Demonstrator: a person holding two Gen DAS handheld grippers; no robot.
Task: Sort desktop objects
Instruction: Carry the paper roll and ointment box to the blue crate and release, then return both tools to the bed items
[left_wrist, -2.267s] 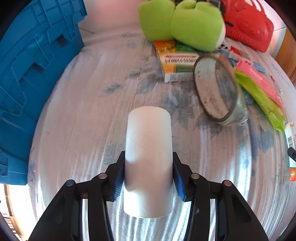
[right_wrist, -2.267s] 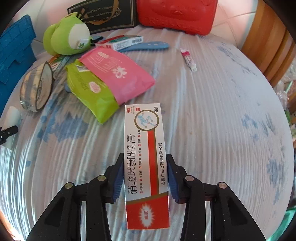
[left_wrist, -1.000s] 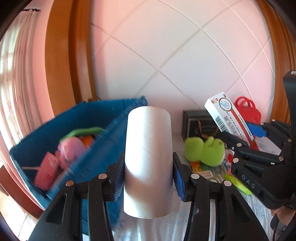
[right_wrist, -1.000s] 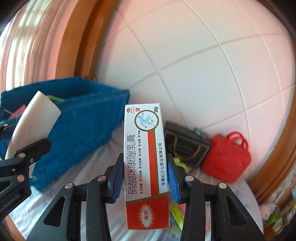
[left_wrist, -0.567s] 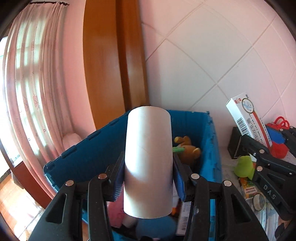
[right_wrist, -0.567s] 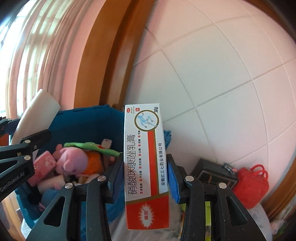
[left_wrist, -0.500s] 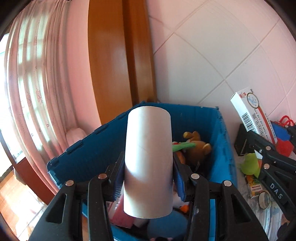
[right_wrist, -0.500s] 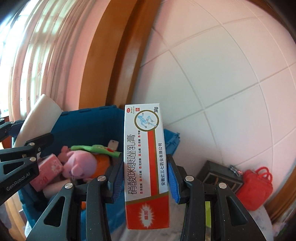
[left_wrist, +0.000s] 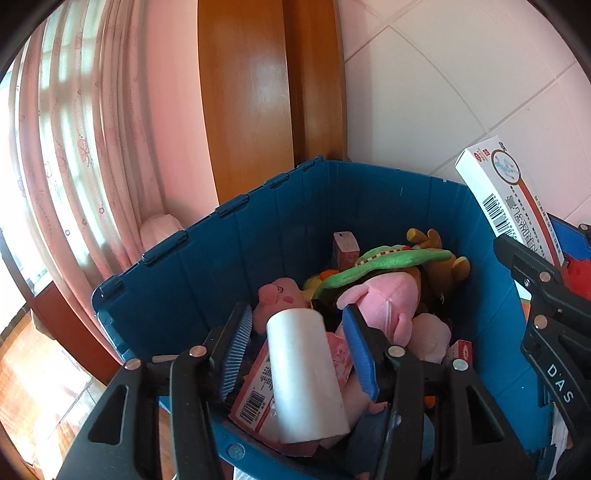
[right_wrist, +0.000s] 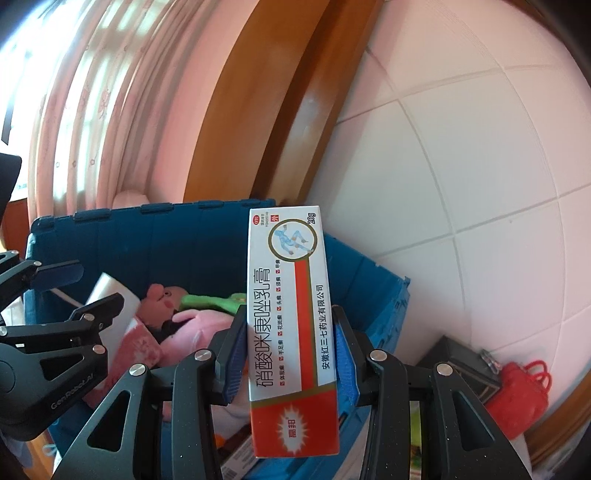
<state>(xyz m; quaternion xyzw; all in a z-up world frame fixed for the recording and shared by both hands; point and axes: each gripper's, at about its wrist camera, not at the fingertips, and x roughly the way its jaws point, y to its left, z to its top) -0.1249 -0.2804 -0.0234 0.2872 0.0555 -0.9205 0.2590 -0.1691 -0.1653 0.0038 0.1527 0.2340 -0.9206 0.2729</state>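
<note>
My left gripper (left_wrist: 297, 317) hangs over the open blue crate (left_wrist: 236, 203), its jaws opening. The white roll (left_wrist: 306, 373) sits tilted between them with a gap at each blue pad, its lower end among the crate's contents. In the right wrist view the left gripper (right_wrist: 92, 286) shows at the left edge with the white roll (right_wrist: 110, 291) between its fingers. My right gripper (right_wrist: 290, 321) is shut on a white and red ointment box (right_wrist: 291, 314), held upright above the crate's (right_wrist: 147, 236) near right side. That ointment box (left_wrist: 506, 199) also shows at the right of the left wrist view.
The crate holds a pink plush pig (left_wrist: 380, 295), a green plush piece (left_wrist: 388, 258), a brown plush toy (left_wrist: 432, 240) and pink packets (left_wrist: 258, 391). Behind it stand a wooden frame (left_wrist: 251, 92), pink curtains and a tiled wall. A red bag (right_wrist: 517, 395) and black box (right_wrist: 465, 362) lie right.
Both grippers swung from the table to above the blue crate. The left jaws have widened and the white roll has slipped down and tilted between them. The right grip is unchanged.
</note>
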